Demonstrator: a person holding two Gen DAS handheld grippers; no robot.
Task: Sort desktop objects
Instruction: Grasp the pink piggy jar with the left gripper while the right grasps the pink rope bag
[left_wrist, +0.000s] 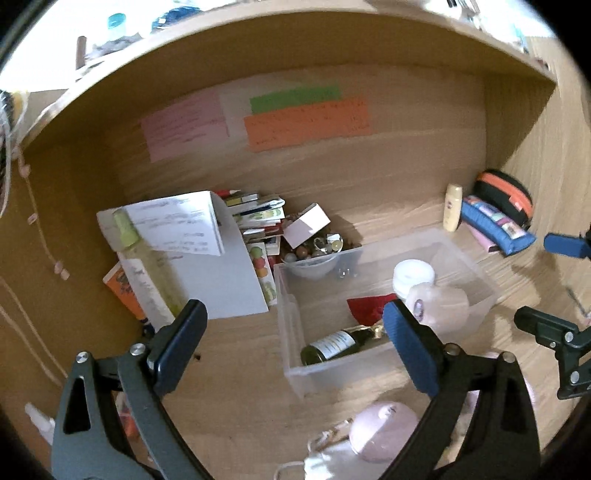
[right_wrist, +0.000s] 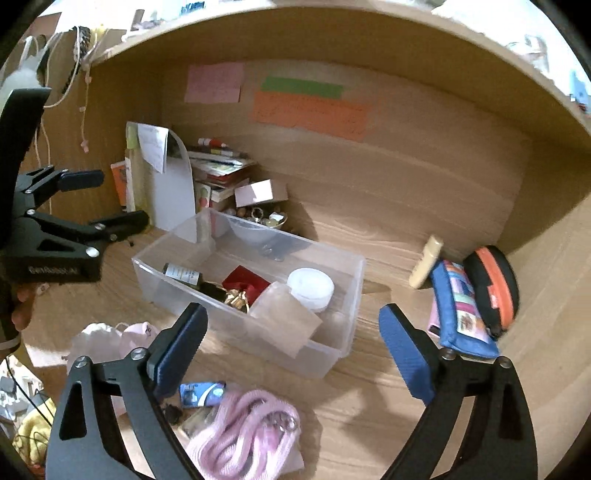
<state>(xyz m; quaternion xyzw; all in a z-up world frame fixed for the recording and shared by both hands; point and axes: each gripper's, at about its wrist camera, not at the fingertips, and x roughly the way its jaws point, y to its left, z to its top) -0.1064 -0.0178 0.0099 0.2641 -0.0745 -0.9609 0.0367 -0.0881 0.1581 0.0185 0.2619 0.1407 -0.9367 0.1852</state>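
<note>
A clear plastic bin stands on the wooden desk. It holds a dark bottle, a red cloth, a white jar and a pale pink pouch. My left gripper is open and empty, above the bin's near left side; it also shows in the right wrist view. My right gripper is open and empty over the bin's near right corner; it also shows in the left wrist view.
Books, papers and a green spray bottle stand at the back left by a bowl of beads. A cream tube, blue pencil case and black-orange case lie right. A pink rope, blue packet and pink mouse lie near.
</note>
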